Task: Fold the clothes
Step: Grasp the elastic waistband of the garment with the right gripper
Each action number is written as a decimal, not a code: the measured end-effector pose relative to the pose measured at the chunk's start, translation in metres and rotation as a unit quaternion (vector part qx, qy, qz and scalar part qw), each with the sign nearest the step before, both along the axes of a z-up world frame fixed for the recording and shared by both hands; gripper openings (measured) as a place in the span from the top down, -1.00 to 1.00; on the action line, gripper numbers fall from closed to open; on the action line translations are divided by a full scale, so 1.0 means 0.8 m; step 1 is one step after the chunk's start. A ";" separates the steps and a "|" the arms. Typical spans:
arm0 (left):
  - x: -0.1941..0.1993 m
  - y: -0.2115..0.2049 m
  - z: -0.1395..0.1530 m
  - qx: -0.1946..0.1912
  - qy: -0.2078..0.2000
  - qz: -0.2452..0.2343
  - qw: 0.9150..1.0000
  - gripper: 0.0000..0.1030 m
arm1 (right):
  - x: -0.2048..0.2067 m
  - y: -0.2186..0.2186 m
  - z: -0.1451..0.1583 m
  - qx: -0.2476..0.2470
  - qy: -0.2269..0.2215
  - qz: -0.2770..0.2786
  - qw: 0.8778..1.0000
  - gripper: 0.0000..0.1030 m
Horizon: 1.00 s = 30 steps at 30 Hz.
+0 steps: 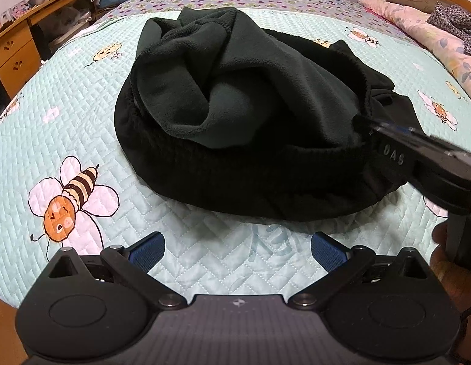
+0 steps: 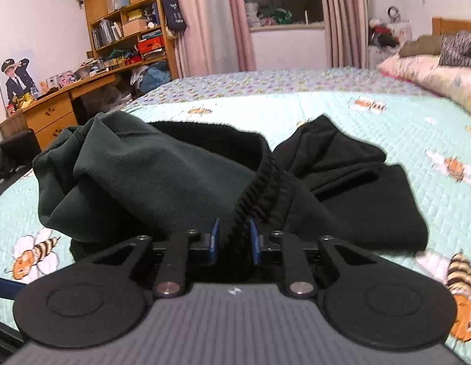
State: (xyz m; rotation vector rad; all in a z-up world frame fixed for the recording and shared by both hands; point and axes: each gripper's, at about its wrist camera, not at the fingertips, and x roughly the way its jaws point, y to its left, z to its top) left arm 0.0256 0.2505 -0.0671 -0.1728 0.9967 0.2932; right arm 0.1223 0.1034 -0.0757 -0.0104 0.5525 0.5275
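Observation:
A black garment with a dark green fleece lining (image 1: 235,91) lies crumpled on the bee-print quilt (image 1: 83,106). Its ribbed elastic waistband (image 1: 266,164) curls along the near side. My left gripper (image 1: 237,243) hovers open over bare quilt just in front of the heap, with nothing between its blue pads (image 1: 150,249). From the right my right gripper (image 1: 369,126) reaches in and pinches the waistband's right end. In the right wrist view, the right gripper (image 2: 235,234) has its blue pads (image 2: 215,237) close together on the gathered waistband (image 2: 259,182).
A pink floral duvet (image 1: 418,24) with dark clothes on it lies along the bed's far right. A wooden desk (image 1: 19,51) and cluttered shelves (image 2: 129,24) stand left of the bed. A hand (image 1: 448,261) holds the right gripper's handle at the right edge.

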 end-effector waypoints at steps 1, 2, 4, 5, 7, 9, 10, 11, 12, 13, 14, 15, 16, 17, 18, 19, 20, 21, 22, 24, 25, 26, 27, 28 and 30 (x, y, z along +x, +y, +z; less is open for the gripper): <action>0.000 0.001 0.000 -0.001 0.000 0.000 1.000 -0.98 | -0.001 0.000 0.004 -0.007 -0.013 -0.005 1.000 0.85; 0.000 0.001 -0.001 -0.002 0.000 0.000 1.000 -0.98 | -0.002 -0.001 0.007 -0.013 -0.026 -0.010 1.000 0.87; 0.000 0.003 -0.002 -0.004 0.001 0.002 1.000 -0.98 | -0.004 -0.003 0.015 -0.034 -0.058 -0.028 0.997 0.98; 0.000 0.004 -0.003 -0.005 0.002 0.004 1.000 -0.98 | -0.004 -0.005 0.019 -0.048 -0.077 -0.041 0.995 1.00; 0.000 0.007 -0.006 -0.010 0.005 0.009 1.000 -0.98 | 0.006 -0.015 0.019 -0.074 -0.090 -0.060 0.991 1.00; 0.001 0.010 -0.010 -0.014 0.010 0.010 1.000 -0.98 | 0.021 -0.042 0.016 -0.023 -0.040 -0.062 0.997 0.96; 0.001 0.011 -0.013 -0.017 0.012 0.011 1.000 -0.98 | 0.028 -0.055 0.014 0.002 -0.015 -0.063 0.998 0.93; 0.001 0.012 -0.015 -0.019 0.014 0.012 1.000 -0.98 | 0.030 -0.063 0.012 0.014 0.000 -0.066 0.998 0.83; 0.001 0.013 -0.017 -0.022 0.017 0.012 1.000 -0.98 | 0.033 -0.070 0.010 0.027 0.015 -0.069 0.997 0.76; 0.001 0.014 -0.019 -0.024 0.020 0.013 0.999 -0.98 | 0.032 -0.071 0.010 0.035 0.020 -0.065 0.997 0.68; 0.001 0.016 -0.021 -0.024 0.021 0.013 0.999 -0.98 | 0.032 -0.073 0.009 0.044 0.026 -0.061 0.997 0.52; 0.000 0.017 -0.022 -0.024 0.023 0.015 0.999 -0.98 | 0.032 -0.074 0.009 0.052 0.032 -0.057 0.996 0.39; 0.000 0.019 -0.023 -0.024 0.024 0.017 0.999 -0.98 | 0.031 -0.073 0.010 0.062 0.035 -0.050 0.996 0.32; -0.001 0.021 -0.023 -0.027 0.024 0.020 0.999 -0.98 | 0.030 -0.068 0.011 0.068 0.033 -0.040 0.996 0.15; -0.002 0.023 -0.024 -0.029 0.024 0.023 0.999 -0.98 | 0.028 -0.064 0.012 0.073 0.031 -0.030 0.996 -0.06; -0.003 0.026 -0.024 -0.032 0.025 0.027 0.999 -0.98 | 0.023 -0.058 0.012 0.072 0.022 -0.021 0.997 -0.15; -0.004 0.029 -0.024 -0.035 0.024 0.031 0.999 -0.98 | 0.019 -0.054 0.012 0.067 0.013 -0.015 0.998 -0.26; -0.005 0.031 -0.024 -0.037 0.024 0.034 0.998 -0.98 | 0.015 -0.049 0.012 0.061 0.003 -0.009 0.998 -0.33; -0.005 0.034 -0.024 -0.039 0.023 0.036 0.998 -0.98 | 0.010 -0.045 0.012 0.056 -0.006 -0.003 0.998 -0.35; -0.006 0.036 -0.024 -0.038 0.022 0.040 0.998 -0.98 | 0.003 -0.035 0.012 0.043 -0.017 0.013 0.999 -0.40; -0.006 0.037 -0.024 -0.037 0.022 0.041 0.998 -0.98 | 0.000 -0.031 0.012 0.036 -0.025 0.013 0.999 -0.41; -0.006 0.037 -0.025 -0.036 0.021 0.041 0.998 -0.98 | -0.001 -0.027 0.015 0.031 -0.032 0.018 0.999 -0.41; -0.006 0.037 -0.025 -0.036 0.020 0.040 0.998 -0.98 | -0.002 -0.022 0.018 0.026 -0.039 0.024 0.999 -0.43; -0.006 0.038 -0.025 -0.037 0.020 0.040 0.998 -0.98 | -0.003 -0.018 0.021 0.020 -0.046 0.028 0.998 -0.43; -0.007 0.040 -0.025 -0.038 0.019 0.040 0.998 -0.98 | -0.001 -0.005 0.027 -0.005 -0.064 0.016 0.998 -0.58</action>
